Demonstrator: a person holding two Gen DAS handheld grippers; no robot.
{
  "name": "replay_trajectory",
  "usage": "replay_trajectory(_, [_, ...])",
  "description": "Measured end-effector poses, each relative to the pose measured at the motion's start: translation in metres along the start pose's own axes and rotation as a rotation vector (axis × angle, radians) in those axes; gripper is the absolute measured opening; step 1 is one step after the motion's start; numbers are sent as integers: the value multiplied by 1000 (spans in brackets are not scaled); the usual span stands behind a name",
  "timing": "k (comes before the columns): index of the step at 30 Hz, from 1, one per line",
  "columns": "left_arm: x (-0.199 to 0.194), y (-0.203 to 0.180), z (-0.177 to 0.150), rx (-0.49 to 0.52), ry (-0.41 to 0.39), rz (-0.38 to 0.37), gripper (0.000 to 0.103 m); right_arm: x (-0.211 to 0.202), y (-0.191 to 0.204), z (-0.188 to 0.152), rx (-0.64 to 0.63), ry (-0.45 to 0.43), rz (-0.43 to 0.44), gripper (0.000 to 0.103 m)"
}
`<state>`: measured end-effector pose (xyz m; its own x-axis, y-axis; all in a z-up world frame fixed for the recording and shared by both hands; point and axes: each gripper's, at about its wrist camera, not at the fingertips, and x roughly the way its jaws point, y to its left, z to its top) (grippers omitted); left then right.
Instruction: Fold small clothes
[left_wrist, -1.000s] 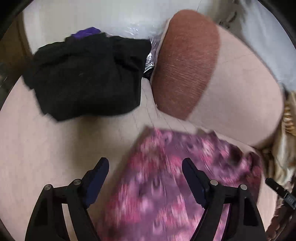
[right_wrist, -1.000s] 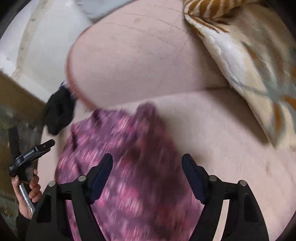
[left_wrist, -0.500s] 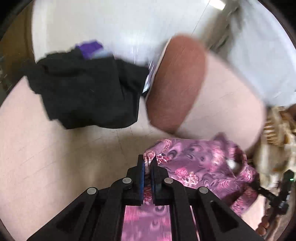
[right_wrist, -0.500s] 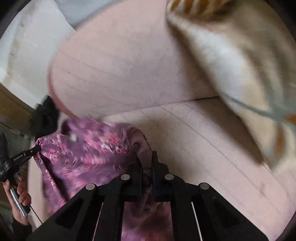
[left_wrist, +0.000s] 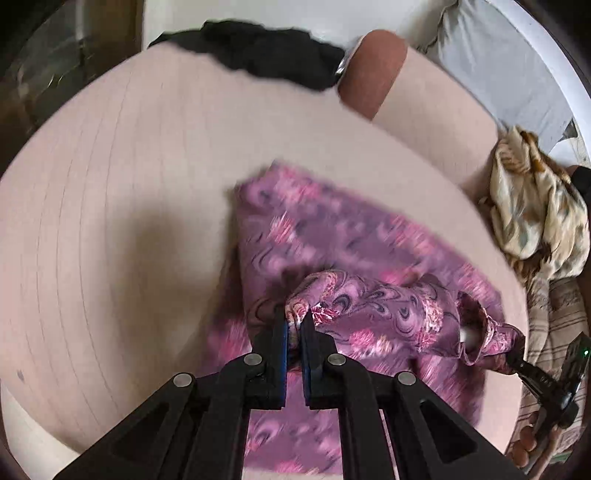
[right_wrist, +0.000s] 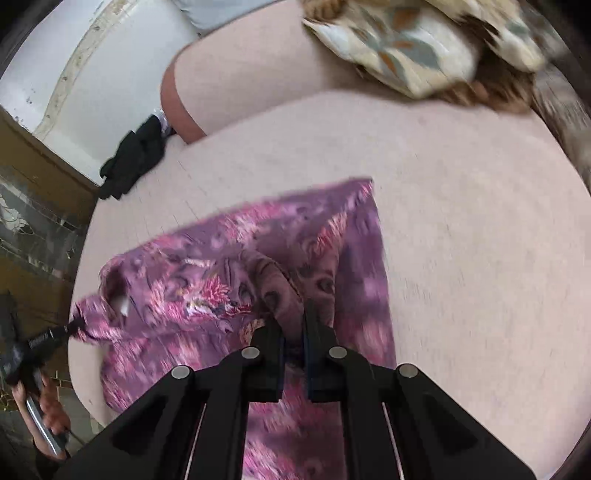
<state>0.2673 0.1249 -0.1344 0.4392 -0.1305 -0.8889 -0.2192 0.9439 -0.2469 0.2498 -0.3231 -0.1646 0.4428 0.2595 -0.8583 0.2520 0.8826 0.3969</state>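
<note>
The left tool (left_wrist: 294, 325) is closed tight on a fold of the purple patterned garment (left_wrist: 369, 258), and the cloth is pinched between its blue pads. The right tool (right_wrist: 293, 332) is also closed on a fold of the same garment (right_wrist: 236, 291), which rises as a small ridge just in front of its tips. Both tools grip one edge of the garment, lifted a little, while the rest lies spread on the pink sofa seat (left_wrist: 129, 206). Much of the cloth is blurred. In the left view the right tool shows at the far end of the lifted edge. In the right view a hand (right_wrist: 51, 413) holds the left tool. Well apart, a black garment (left_wrist: 266, 51) lies at the seat's far edge, beside the sofa's backrest (right_wrist: 258, 77). A beige leaf-patterned cloth (left_wrist: 539, 210) is heaped near the backrest.
</note>
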Motion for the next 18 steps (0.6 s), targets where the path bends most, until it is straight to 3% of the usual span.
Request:
replay_trajectory(4, [3, 17, -20, -45, 29, -45, 5, 5, -18, -15, 61, 40, -7, 7])
replay_trajectory(9, [-18, 31, -38, -50, -17, -94, 5, -22, -19, -49, 10, -21, 2, 7])
replay_trajectory(13, [2, 29, -40, -9, 13, -26, 5, -3, -28, -64, 5, 44, -69, 5])
replay_trajectory(18, [-19, 30, -56, 3, -44, -52, 6, -40, -27, -70, -15, -69, -68, 5])
